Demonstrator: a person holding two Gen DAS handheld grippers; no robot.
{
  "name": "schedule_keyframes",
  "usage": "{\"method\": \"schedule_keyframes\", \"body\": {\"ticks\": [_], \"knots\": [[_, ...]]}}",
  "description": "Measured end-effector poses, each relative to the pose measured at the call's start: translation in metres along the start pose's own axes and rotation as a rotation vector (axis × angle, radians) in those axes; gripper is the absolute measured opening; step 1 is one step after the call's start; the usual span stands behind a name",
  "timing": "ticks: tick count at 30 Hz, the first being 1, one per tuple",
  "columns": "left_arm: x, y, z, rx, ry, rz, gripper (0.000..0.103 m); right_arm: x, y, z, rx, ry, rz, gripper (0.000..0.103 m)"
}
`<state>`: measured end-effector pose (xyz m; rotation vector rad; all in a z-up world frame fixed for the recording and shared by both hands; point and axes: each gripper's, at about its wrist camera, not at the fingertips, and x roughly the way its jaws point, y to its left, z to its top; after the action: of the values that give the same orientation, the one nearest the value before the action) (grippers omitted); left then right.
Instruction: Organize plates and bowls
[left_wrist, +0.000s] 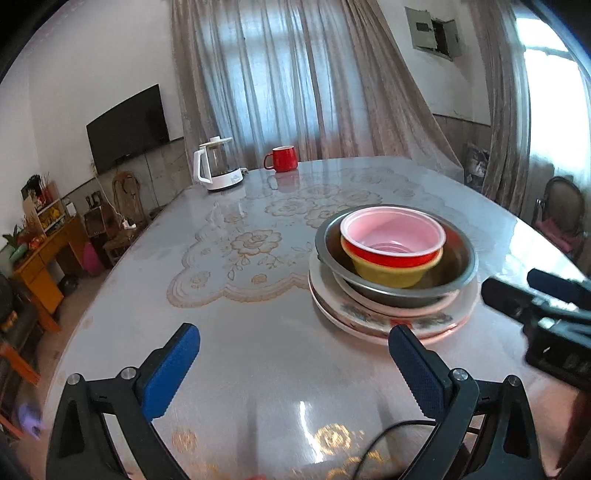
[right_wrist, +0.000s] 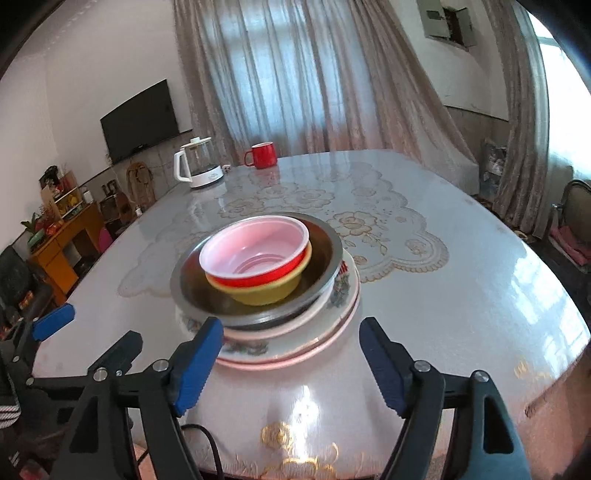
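One stack of dishes stands on the table: floral plates (left_wrist: 373, 323) (right_wrist: 314, 332) at the bottom, a steel bowl (left_wrist: 458, 273) (right_wrist: 325, 254) on them, then a yellow bowl (left_wrist: 384, 275) (right_wrist: 266, 293) and a red bowl with a pink inside (left_wrist: 391, 230) (right_wrist: 255, 247) on top. My left gripper (left_wrist: 293, 350) stands open over bare table, to the left of and nearer than the stack. My right gripper (right_wrist: 291, 343) is open just short of the plates' near rim, with nothing between its blue pads. The right gripper's body (left_wrist: 546, 314) shows at the left view's right edge.
At the table's far edge stand a white-and-glass kettle (left_wrist: 218, 166) (right_wrist: 197, 166) and a red mug (left_wrist: 282, 158) (right_wrist: 262, 155). The table (left_wrist: 258, 332) (right_wrist: 461, 314) carries a glossy floral cover. A cabinet, a wall screen, curtains and a chair surround it.
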<state>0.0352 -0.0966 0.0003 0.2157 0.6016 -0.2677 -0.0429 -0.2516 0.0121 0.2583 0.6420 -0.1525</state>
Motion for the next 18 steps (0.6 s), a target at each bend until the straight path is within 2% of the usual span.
{"method": "schedule_keyframes", "body": {"ticks": [3,7,12,18], "knots": [[-0.008,0.001,-0.005,-0.020,0.008,0.015,0.103,-0.006,0.001,-0.012,0.010,-0.006,-0.044,0.078],[-0.011,0.001,-0.007,-0.024,0.017,0.054,0.103,-0.008,-0.001,-0.028,0.039,0.015,-0.060,0.078],[-0.007,0.005,-0.010,-0.065,0.057,0.023,0.103,-0.013,0.003,-0.036,0.017,0.004,-0.072,0.078],[-0.007,0.007,-0.013,-0.086,0.076,0.020,0.103,-0.013,0.006,-0.036,0.009,0.004,-0.062,0.078]]}}
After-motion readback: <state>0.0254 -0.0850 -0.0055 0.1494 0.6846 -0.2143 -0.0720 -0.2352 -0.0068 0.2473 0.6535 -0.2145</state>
